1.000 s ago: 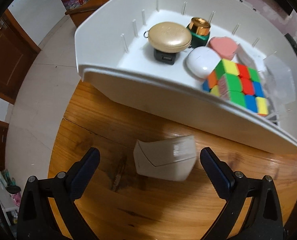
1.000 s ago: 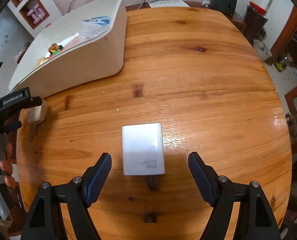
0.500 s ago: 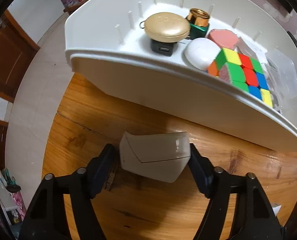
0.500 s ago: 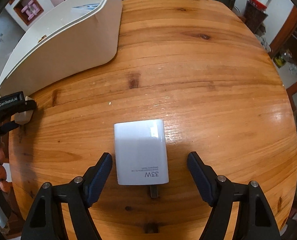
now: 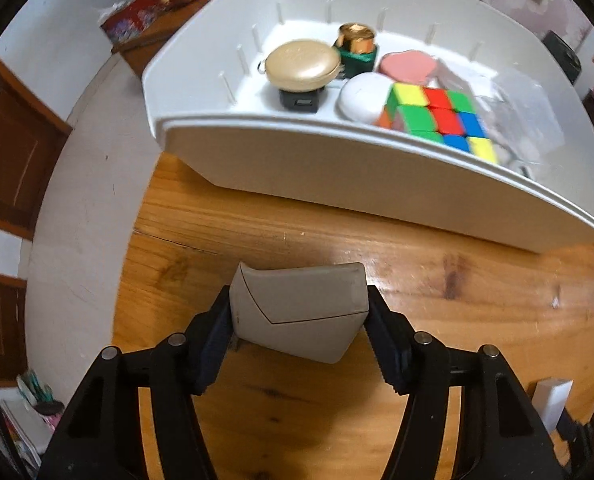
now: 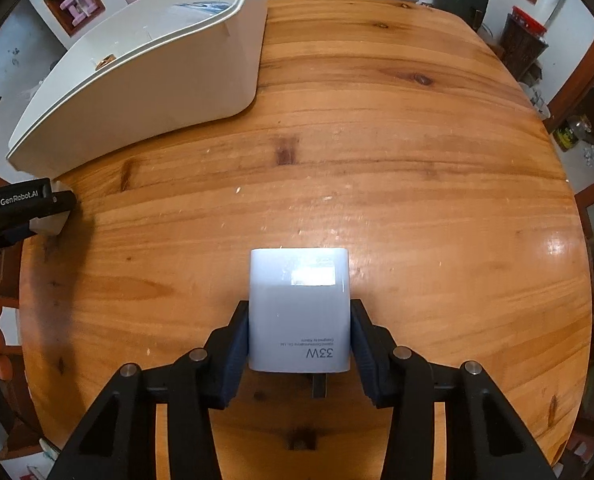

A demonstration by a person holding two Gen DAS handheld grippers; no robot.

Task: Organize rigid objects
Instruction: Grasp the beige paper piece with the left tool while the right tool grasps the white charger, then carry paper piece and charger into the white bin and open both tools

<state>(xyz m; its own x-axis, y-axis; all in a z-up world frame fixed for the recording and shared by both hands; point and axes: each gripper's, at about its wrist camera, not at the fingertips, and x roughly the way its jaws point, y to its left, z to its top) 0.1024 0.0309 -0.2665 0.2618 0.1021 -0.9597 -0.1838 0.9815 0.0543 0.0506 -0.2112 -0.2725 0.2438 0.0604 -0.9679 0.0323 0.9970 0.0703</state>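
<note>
Left wrist view, grip: left gripper (image 5: 299, 332) has just been closing; its fingers (image 5: 213, 344) press both short ends of the beige box (image 5: 299, 312), so it is clenched on the box.
Right wrist view, grip: right gripper (image 6: 299, 340) has just been closing; its fingers (image 6: 235, 350) clamp the side faces of the white charger (image 6: 299, 312), near the end with the plug.
Box, place: low over or just on the worktop (image 5: 437, 264), at 6 o'clock from the white bin (image 5: 297, 168); whether it has left the wood cannot be told.
Charger, place: on the worktop at 6 o'clock in the right wrist view, well apart from the bin at 10 o'clock.
Box, axis: long axis runs 9 to 3 o'clock, across the fingers; the slanted seam face tilts toward the camera.
Charger, axis: long axis runs 6 to 12 o'clock, along the fingers; the plug pin (image 6: 319, 386) points to 6 o'clock, the printed end likewise.
Risk 1: the charger is held at one end only, so it may pivot and droop when lifted, probably about the line between the pads.
Risk 2: the box has smooth, angled faces, so it could twist or slip out.
Risk 3: the bin wall is high; a low carry may knock either item against its rim.
Risk 4: the bin already holds a puzzle cube (image 5: 437, 120), a gold case (image 5: 303, 66) and others; a careless drop may topple them.
</note>
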